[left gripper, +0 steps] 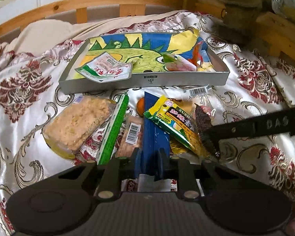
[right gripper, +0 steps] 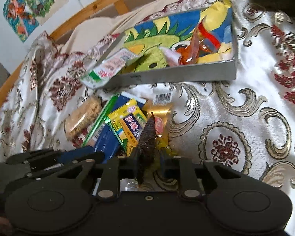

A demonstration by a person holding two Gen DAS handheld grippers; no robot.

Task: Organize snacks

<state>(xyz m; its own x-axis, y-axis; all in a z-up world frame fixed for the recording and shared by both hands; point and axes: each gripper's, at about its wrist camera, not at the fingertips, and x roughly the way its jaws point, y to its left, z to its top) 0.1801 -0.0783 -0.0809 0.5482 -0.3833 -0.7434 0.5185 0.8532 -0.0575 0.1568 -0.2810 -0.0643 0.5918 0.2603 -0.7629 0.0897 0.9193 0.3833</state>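
My left gripper (left gripper: 150, 155) is shut on the near end of a long blue packet (left gripper: 153, 125) that lies in the snack pile. My right gripper (right gripper: 149, 155) is shut on a dark ridged snack bar in clear wrap (right gripper: 148, 137); in the left wrist view it reaches in from the right to that bar (left gripper: 203, 123). Between the two packets lies a yellow-green packet (left gripper: 173, 120). Beyond the pile stands a grey tray (left gripper: 147, 81) lined with a colourful drawing. A white-green packet (left gripper: 106, 68) hangs over its front wall, and a pink one (left gripper: 179, 64) lies inside.
A rice cake in clear wrap (left gripper: 78, 123), a green stick packet (left gripper: 114, 131), a barcoded packet (left gripper: 132, 133) and a gold wrapper (right gripper: 159, 108) crowd the pile. Everything rests on a patterned bedspread (right gripper: 236, 127). A wooden bed rail (left gripper: 108, 2) runs behind.
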